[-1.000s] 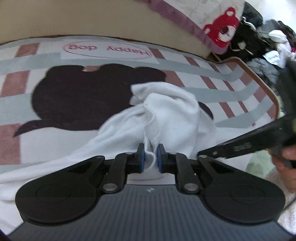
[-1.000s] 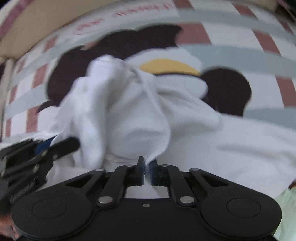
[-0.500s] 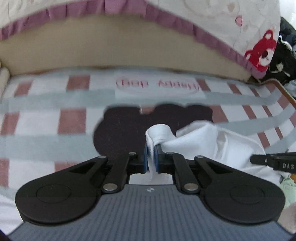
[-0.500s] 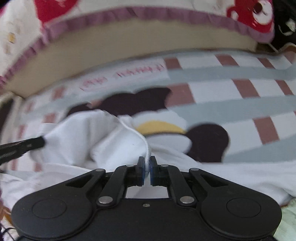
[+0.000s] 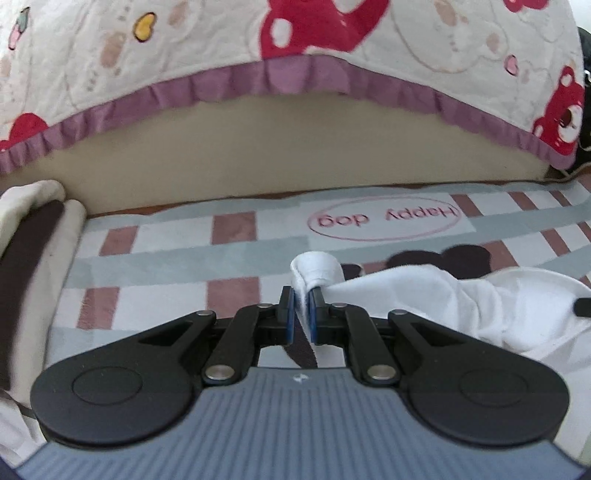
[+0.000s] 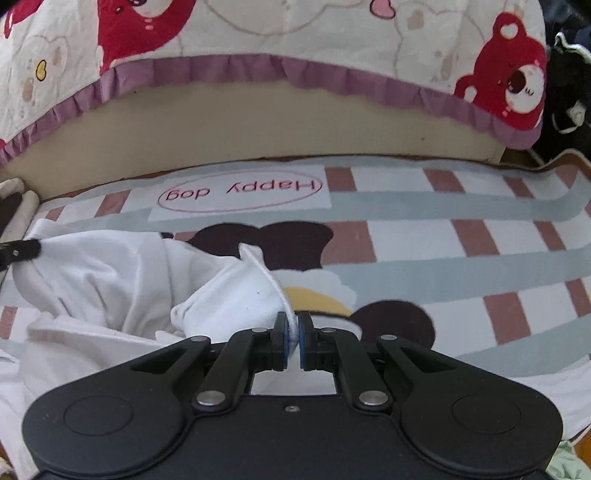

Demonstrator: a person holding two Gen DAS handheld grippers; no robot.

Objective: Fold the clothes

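Both grippers have come up and tilted forward since a second ago: the views then looked down on the bunched white garment [image 6: 122, 280], now they look across the rug [image 6: 461, 206] to the bed base [image 6: 295, 122], with the cloth drawn out sideways between the two tools.

Left gripper [image 5: 302, 314]: jaws closed on a white hem, which loops up and over in a small roll just above the blue pads [image 5: 290, 320]. From the pinch the cloth runs off to the right, slack and wrinkled, draped low over the rug.

Right gripper [image 6: 291, 334]: jaws closed on another edge of the same garment, a thin seam rising from between the pads. The cloth spreads away to the left, bunched in soft folds, lower part lying on the rug.

In the right wrist view the left tool's tip shows at the far left edge, touching the garment's far corner. In the left wrist view a dark tip sits at the right edge against the cloth; too little showing to say more.

Rug: striped, cartoon dog print, "Happy dog" label [image 6: 240, 190] upside down. A bear-print quilt [image 6: 295, 33] with purple frill hangs over the bed base. Folded cream and dark fabric [image 5: 33, 236] sits at the left of the rug.
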